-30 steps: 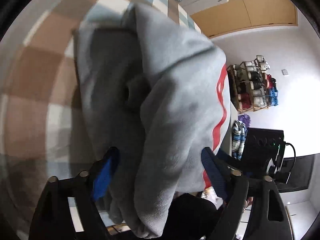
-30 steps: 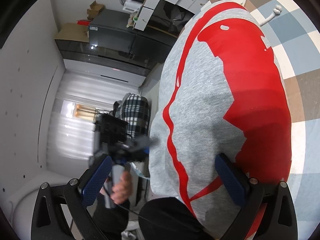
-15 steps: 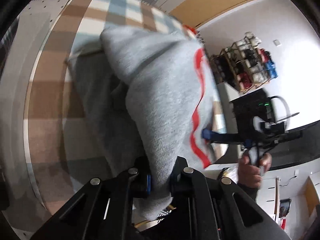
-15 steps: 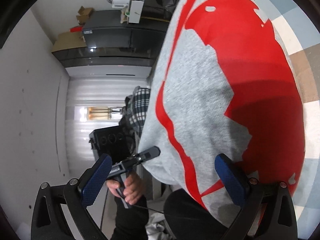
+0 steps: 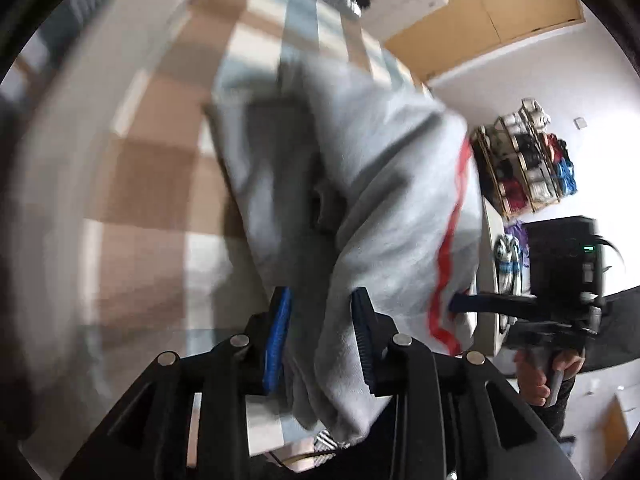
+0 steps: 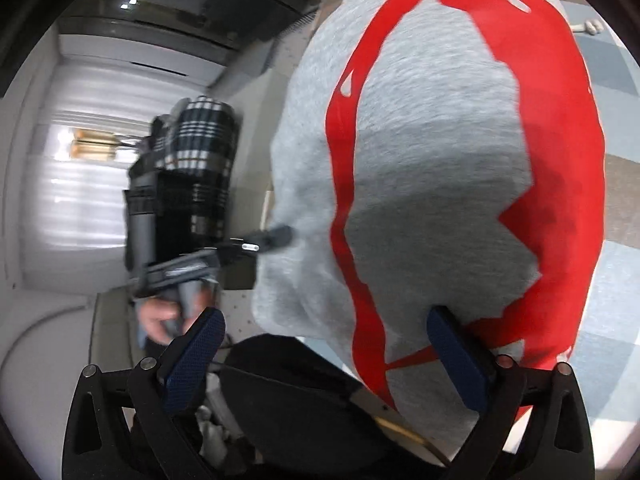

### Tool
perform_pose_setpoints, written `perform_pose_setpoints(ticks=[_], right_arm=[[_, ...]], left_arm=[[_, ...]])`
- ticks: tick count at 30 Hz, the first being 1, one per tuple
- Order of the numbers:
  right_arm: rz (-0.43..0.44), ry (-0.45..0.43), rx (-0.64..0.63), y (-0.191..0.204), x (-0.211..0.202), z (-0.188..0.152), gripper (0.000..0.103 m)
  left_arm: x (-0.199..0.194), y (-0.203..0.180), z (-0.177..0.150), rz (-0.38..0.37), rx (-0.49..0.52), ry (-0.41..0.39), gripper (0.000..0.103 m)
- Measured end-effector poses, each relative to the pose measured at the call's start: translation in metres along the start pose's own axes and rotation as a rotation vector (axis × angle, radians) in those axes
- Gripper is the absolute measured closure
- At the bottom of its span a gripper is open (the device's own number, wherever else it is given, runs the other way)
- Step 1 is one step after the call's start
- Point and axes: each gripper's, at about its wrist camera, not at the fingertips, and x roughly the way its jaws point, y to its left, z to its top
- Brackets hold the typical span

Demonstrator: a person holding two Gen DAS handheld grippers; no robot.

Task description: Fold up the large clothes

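While the grey sweatshirt [image 5: 384, 184] lies bunched on the checked counter [image 5: 152, 184] w/ at least one fold in, you've more folding and flattening left. Your left claw [image 5: 320, 340] angles down at its near hem, jaws opening, cloth between them but prob. not pinched; blur hides contact. Your right claw [image 6: 324, 356] gapes wide above the red print, holding nothing.

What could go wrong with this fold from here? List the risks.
1. The left claw is opening with the grey sweatshirt edge between its pads; the fabric may slip out and the fold collapse.
2. The sweatshirt hangs over the checked cloth's near edge, so it might slide off.
3. The right claw stands open and grips nothing, so nothing backs up the hold.
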Motion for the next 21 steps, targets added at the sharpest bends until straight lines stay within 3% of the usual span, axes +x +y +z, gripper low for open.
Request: perform_pose_setpoints(ticks=[2,4,6,10,13,15,16,18,21], right_arm=[[0.011,0.009,0.020,-0.004,0.004,0.001,0.000],[0.045,0.007,0.055,-0.016,0.003,-0.002,0.000],[0.095,0.014,0.114,-0.030,-0.001,0.002,0.000],[0.136,0.016,0.163,-0.036,-0.015,0.007,0.000],[0.029,-0.064,0.065,-0.004,-0.038,0.019,0.000],[-0.115,-0.125,-0.067,0.038,-0.047,0.035,0.000],[-0.175,-0.142,-0.109,0.051,-0.046,0.041,0.000],[-0.379,-0.169,-0.245,0.092,-0.029,0.064,0.000],[-0.575,-0.125,-0.380,0.126,0.016,0.096,0.000]], left_arm=[[-0.023,-0.017,-0.008,-0.044,0.048,-0.069,0.069],[-0.024,-0.031,-0.019,-0.139,0.080,-0.061,0.039],[-0.011,-0.039,-0.032,-0.191,0.083,-0.053,0.038],[0.049,-0.018,-0.051,-0.138,-0.007,-0.004,0.039],[0.055,-0.002,-0.052,-0.139,-0.063,-0.005,0.040],[0.048,0.000,-0.050,-0.127,-0.064,-0.062,0.040],[0.052,0.003,-0.049,-0.118,-0.064,-0.047,0.040],[0.052,0.004,-0.050,-0.104,-0.047,-0.036,0.040],[0.063,-0.015,-0.047,-0.063,0.024,-0.038,0.040]])
